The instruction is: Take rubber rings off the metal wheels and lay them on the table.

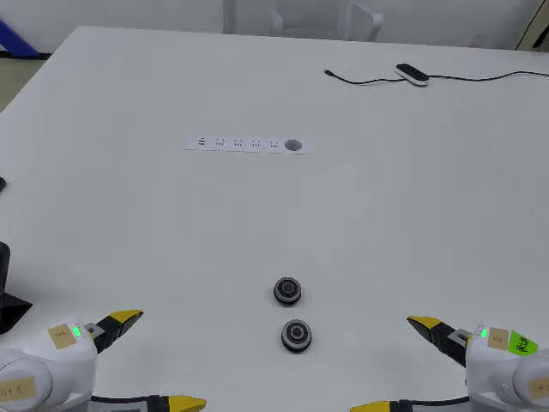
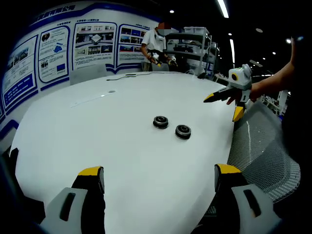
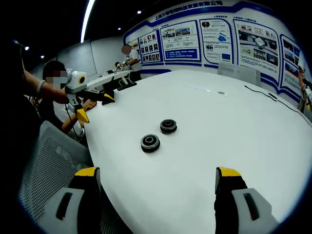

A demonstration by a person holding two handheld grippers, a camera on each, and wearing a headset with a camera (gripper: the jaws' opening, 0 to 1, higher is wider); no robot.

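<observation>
Left gripper (image 1: 157,360) hangs wide open, empty, over the worktop's (image 1: 171,223) near edge. Near that edge, mid-width, sit the farther wheel (image 1: 287,291) and nearer wheel (image 1: 297,335), just apart. Their dark rings (image 1: 285,336) look stretchy and grippy; I'd pinch a rim. Right gripper (image 1: 395,365) gapes empty too.

We see a white power strip (image 1: 247,144) lying flat, and well beyond it a black cable (image 1: 356,82) meeting a small dark-and-white device (image 1: 412,74).
</observation>
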